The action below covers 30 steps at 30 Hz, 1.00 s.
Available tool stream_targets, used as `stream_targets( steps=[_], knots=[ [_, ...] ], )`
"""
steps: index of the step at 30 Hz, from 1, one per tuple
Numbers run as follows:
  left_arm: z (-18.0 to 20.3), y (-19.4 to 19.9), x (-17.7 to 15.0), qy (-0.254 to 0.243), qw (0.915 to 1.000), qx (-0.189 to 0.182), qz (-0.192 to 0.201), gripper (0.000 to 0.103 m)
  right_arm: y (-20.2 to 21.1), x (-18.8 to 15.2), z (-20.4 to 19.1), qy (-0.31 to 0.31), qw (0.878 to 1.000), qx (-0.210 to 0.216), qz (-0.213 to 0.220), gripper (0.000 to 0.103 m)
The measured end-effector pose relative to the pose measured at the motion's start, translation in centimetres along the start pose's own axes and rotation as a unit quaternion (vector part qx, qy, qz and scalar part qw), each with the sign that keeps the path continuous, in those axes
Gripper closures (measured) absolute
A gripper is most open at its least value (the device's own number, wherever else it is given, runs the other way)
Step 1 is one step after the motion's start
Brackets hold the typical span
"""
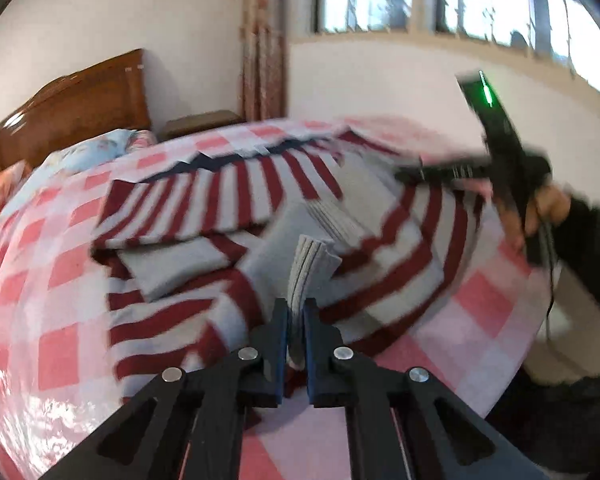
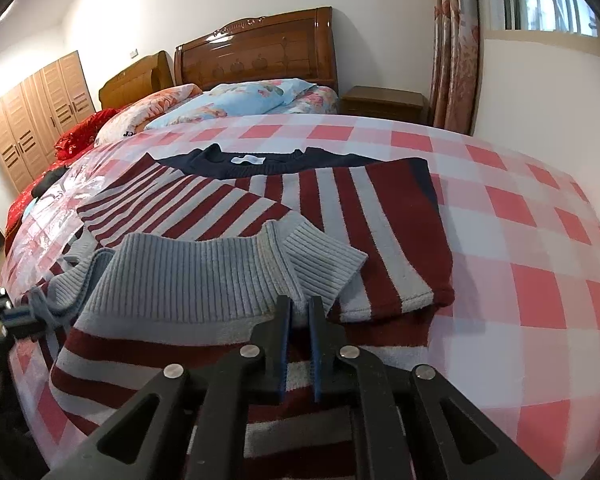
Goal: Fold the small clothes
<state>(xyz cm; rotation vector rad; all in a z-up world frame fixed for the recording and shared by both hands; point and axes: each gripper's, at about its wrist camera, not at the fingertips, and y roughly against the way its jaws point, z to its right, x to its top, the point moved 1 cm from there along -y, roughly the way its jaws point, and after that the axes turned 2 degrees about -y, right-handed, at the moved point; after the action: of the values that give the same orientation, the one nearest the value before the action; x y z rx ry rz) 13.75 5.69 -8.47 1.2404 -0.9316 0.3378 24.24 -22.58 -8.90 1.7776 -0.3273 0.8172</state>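
A sweater (image 2: 340,208) with dark red and grey stripes, a navy collar and a grey ribbed hem (image 2: 188,276) lies on the bed, its lower part folded up over the body. In the left wrist view the sweater (image 1: 236,200) looks blurred. My left gripper (image 1: 296,312) is shut on a raised piece of the ribbed hem (image 1: 308,264). My right gripper (image 2: 299,308) has its pads pressed close on the hem's right end. At the right wrist view's left edge, the left gripper (image 2: 16,316) holds the hem's other corner. A hand (image 1: 540,208) carries the right gripper (image 1: 408,174) over the sweater's far side.
The bed wears a pink and white checked sheet (image 2: 520,240). Floral pillows (image 2: 252,96) and wooden headboards (image 2: 256,52) stand at its far end, with a nightstand (image 2: 384,104) and a curtain (image 2: 456,48) to the right. A wardrobe (image 2: 36,120) is at the far left.
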Motion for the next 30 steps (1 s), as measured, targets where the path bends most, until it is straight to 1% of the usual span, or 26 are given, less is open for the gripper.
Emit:
stream_targets(
  steps=[1, 4, 5, 7, 9, 11, 13, 14, 15, 17, 18, 20, 22, 24, 26, 29, 30],
  knots=[
    [-0.6, 0.3, 0.1, 0.012, 0.9999, -0.004, 0.004, 0.096, 0.0, 0.0, 0.0, 0.000, 1.000, 0.000, 0.000, 0.000],
    [-3.0, 0.8, 0.5, 0.050, 0.9986, 0.006, 0.013, 0.096, 0.0, 0.0, 0.0, -0.001, 1.000, 0.001, 0.000, 0.000],
    [-3.7, 0.6, 0.6, 0.064, 0.9979, 0.006, 0.010, 0.096, 0.0, 0.0, 0.1, -0.003, 1.000, 0.004, 0.000, 0.000],
    [-5.9, -0.3, 0.4, 0.119, 0.9929, 0.003, -0.007, 0.096, 0.0, 0.0, 0.3, -0.004, 1.000, 0.008, 0.000, 0.000],
    [-7.7, -1.3, 0.2, 0.172, 0.9849, -0.015, -0.017, 0.095, 0.0, 0.1, 0.1, 0.006, 1.000, 0.006, -0.003, 0.000],
    [-8.8, -1.7, -0.1, 0.204, 0.9784, -0.031, -0.016, 0.094, 0.0, 0.2, -0.1, 0.014, 1.000, -0.003, -0.011, 0.000],
    [-9.4, -2.2, -0.2, 0.224, 0.9722, -0.065, -0.021, 0.093, -0.1, 0.3, -0.5, 0.029, 0.999, -0.015, -0.018, 0.000],
    [-9.6, -2.4, -0.3, 0.230, 0.9697, -0.077, -0.026, 0.087, -0.1, 0.3, -0.7, 0.034, 0.999, -0.018, -0.020, 0.000],
    [-9.7, -2.6, -0.4, 0.235, 0.9680, -0.083, -0.031, 0.078, -0.2, 0.3, -0.8, 0.037, 0.999, -0.020, -0.021, 0.000],
    [-9.8, -2.8, -0.6, 0.238, 0.9666, -0.091, -0.030, 0.077, -0.2, 0.3, -0.9, 0.046, 0.998, -0.022, -0.021, 0.000],
    [-9.8, -2.7, -0.7, 0.236, 0.9670, -0.092, -0.026, 0.080, -0.1, 0.2, -1.0, 0.054, 0.998, -0.025, -0.019, 0.000],
    [-9.4, -2.1, -0.6, 0.229, 0.9694, -0.087, -0.011, 0.097, 0.1, 0.0, -1.5, 0.069, 0.997, -0.038, -0.012, 0.000],
    [-8.7, -1.1, 0.0, 0.208, 0.9754, -0.074, 0.010, 0.097, 0.8, -0.4, -2.0, 0.076, 0.996, -0.049, -0.002, 0.000],
    [-7.6, 0.1, 1.0, 0.177, 0.9816, -0.064, 0.031, 0.097, 2.0, -0.6, -2.3, 0.069, 0.996, -0.050, 0.014, 0.000],
    [-7.4, 1.1, 1.6, 0.171, 0.9817, -0.073, 0.042, 0.097, 3.4, -0.8, -2.3, 0.064, 0.996, -0.054, 0.035, 0.000],
    [-7.6, 1.7, 2.5, 0.163, 0.9832, -0.063, 0.054, 0.097, 4.9, -0.8, -1.9, 0.056, 0.995, -0.062, 0.054, 0.000],
    [-7.9, 1.5, 3.3, 0.154, 0.9852, -0.056, 0.052, 0.097, 5.2, -0.7, -1.8, 0.055, 0.995, -0.065, 0.058, 0.000]
  ],
)
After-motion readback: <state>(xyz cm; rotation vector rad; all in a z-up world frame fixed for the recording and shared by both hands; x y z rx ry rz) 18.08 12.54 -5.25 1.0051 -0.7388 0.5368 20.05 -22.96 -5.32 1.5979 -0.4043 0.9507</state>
